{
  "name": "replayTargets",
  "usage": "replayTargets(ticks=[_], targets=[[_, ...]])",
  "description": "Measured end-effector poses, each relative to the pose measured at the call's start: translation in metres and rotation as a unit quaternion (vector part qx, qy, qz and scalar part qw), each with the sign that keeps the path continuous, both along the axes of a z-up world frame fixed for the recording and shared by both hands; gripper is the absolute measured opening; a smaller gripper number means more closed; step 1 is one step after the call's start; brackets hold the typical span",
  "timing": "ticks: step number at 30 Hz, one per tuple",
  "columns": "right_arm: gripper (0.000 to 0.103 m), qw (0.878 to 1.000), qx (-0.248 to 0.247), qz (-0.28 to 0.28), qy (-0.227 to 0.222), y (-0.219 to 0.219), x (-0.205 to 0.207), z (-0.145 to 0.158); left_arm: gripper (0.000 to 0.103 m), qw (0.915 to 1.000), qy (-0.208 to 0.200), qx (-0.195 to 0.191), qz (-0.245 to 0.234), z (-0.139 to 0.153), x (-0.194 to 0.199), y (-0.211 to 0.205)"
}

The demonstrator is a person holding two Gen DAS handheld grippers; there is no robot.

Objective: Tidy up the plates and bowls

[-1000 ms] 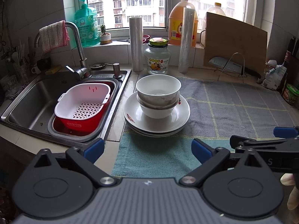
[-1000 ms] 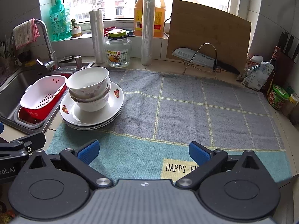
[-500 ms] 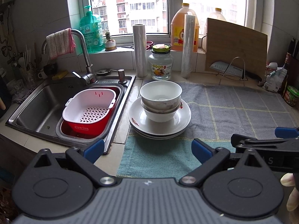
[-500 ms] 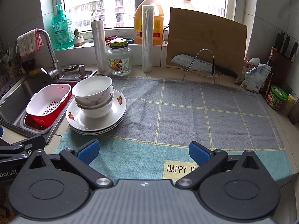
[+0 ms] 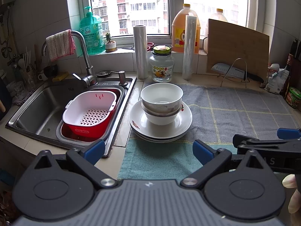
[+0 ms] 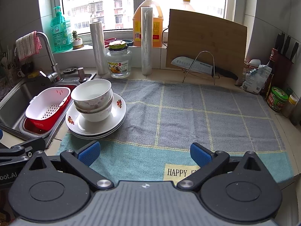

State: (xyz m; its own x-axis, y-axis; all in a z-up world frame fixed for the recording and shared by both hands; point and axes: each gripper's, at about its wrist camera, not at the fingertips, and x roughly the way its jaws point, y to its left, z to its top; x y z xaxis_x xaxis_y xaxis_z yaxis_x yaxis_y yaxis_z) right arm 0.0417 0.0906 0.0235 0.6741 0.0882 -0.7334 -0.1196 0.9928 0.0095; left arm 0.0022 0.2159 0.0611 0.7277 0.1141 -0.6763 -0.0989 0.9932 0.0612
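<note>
**Dishes stacked, both grippers empty**

The left gripper (image 5: pixel 148 148) and right gripper (image 6: pixel 144 151) both hang wide open with nothing in them, held low at the near edge of the towel (image 6: pixel 188 109). Straight ahead of the left one sit the bowls (image 5: pixel 161 101), nested mouths-up on the plates (image 5: pixel 160 126), which lie flat, so the stack's axis runs vertically. For the right gripper it's ahead and off to the left. I'd guess stacking was just to save space beside the sink (image 5: pixel 37 111).
</note>
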Motion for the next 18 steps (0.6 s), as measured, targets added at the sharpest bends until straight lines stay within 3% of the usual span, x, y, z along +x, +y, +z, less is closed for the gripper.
replayTargets(ticks=[18], targets=[[0.103,1.000,-0.002,0.000,-0.002,0.0039,0.0025,0.0018,0.099,1.0000,0.000,0.002,0.003,0.0008,0.0022,0.0044]])
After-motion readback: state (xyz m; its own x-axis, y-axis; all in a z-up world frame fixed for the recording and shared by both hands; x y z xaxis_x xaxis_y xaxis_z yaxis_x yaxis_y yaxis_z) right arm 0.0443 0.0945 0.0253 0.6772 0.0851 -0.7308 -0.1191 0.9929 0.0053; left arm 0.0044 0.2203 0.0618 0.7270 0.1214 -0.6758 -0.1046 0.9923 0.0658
